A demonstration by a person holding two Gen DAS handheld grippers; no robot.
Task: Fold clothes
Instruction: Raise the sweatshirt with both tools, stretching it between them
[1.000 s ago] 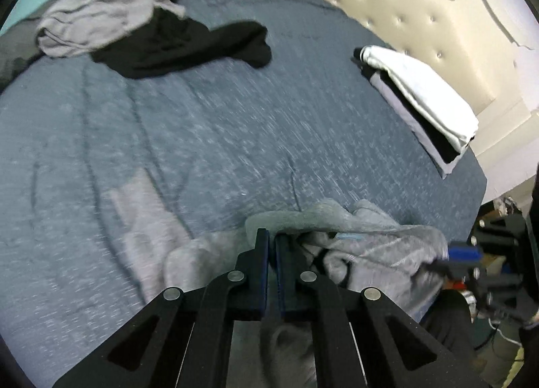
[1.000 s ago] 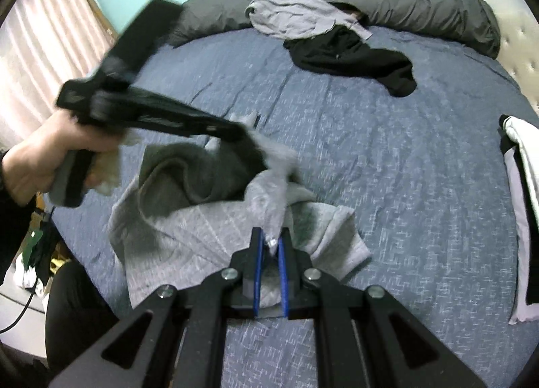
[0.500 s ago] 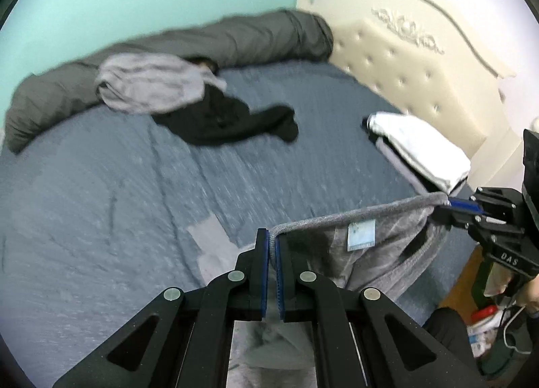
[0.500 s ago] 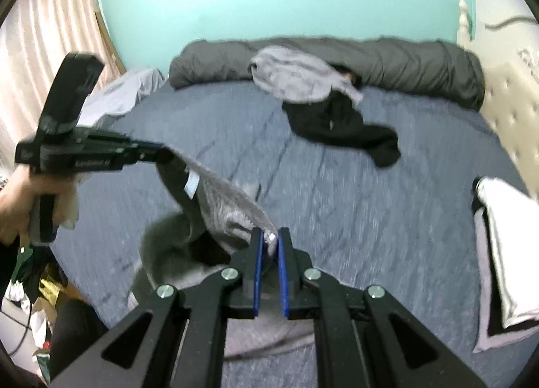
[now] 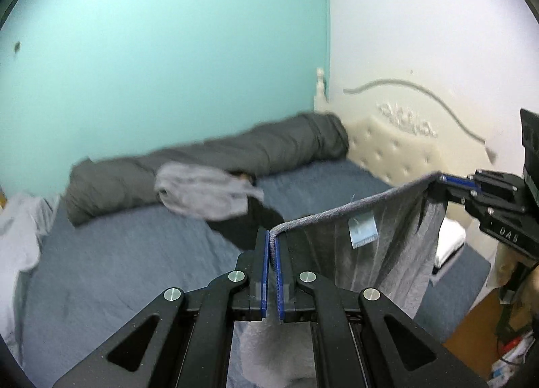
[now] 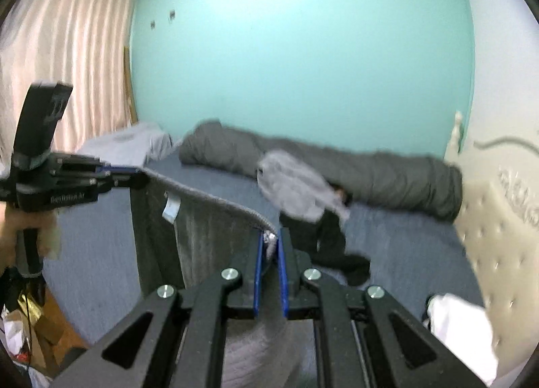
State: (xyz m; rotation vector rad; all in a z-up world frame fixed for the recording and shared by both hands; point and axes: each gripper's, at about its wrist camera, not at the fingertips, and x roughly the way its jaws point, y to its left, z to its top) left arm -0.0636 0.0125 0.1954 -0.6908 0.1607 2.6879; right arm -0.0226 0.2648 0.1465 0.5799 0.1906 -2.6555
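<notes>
Half the grey garment (image 5: 387, 246) hangs unseen — lower hem cut off.

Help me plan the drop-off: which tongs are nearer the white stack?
Right. The right tongs grip the garment's end toward the stack; the left tongs grip the far end.

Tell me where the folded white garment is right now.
The folded white garment lies on the blue bed at the lower right of the right wrist view, beside the cream headboard, right of the black garment.
</notes>
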